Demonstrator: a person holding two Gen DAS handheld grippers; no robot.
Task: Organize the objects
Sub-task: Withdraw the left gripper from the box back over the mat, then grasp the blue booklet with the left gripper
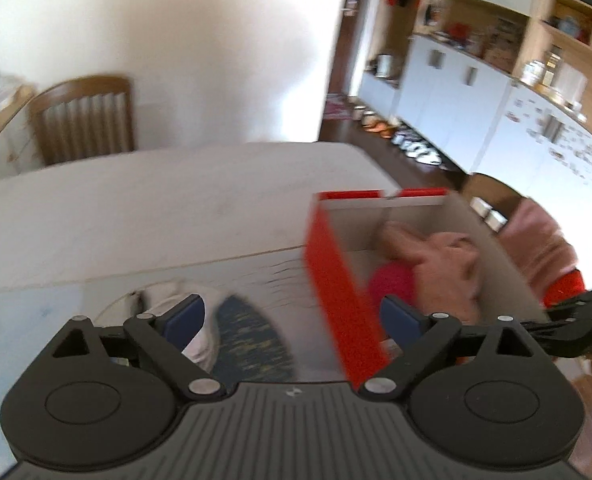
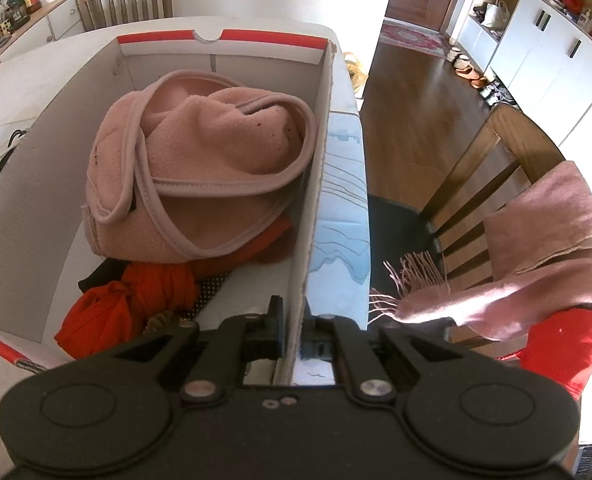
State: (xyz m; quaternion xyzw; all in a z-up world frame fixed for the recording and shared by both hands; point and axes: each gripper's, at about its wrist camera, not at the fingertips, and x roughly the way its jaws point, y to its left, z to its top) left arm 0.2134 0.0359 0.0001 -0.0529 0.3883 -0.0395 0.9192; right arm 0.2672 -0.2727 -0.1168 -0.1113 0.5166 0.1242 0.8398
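Observation:
A cardboard box [image 2: 56, 152] with red trim stands on the table and holds a pink fleece garment [image 2: 200, 168] over red cloth [image 2: 128, 300]. My right gripper [image 2: 294, 320] is shut on the box's right wall [image 2: 315, 208] near its front corner. In the left wrist view the box [image 1: 335, 280] is at the right, with the pink garment [image 1: 435, 264] and red cloth [image 1: 391, 280] inside. My left gripper [image 1: 292, 312] is open, its jaws either side of the box's red left wall. A blue and white patterned item [image 1: 248, 340] lies between the fingers.
A pink fringed scarf [image 2: 535, 248] and a red item [image 2: 563, 344] hang on a wooden chair [image 2: 495, 160] at the right. Another chair [image 1: 84, 120] stands beyond the table [image 1: 136, 216]. White cabinets [image 1: 455, 88] line the far wall.

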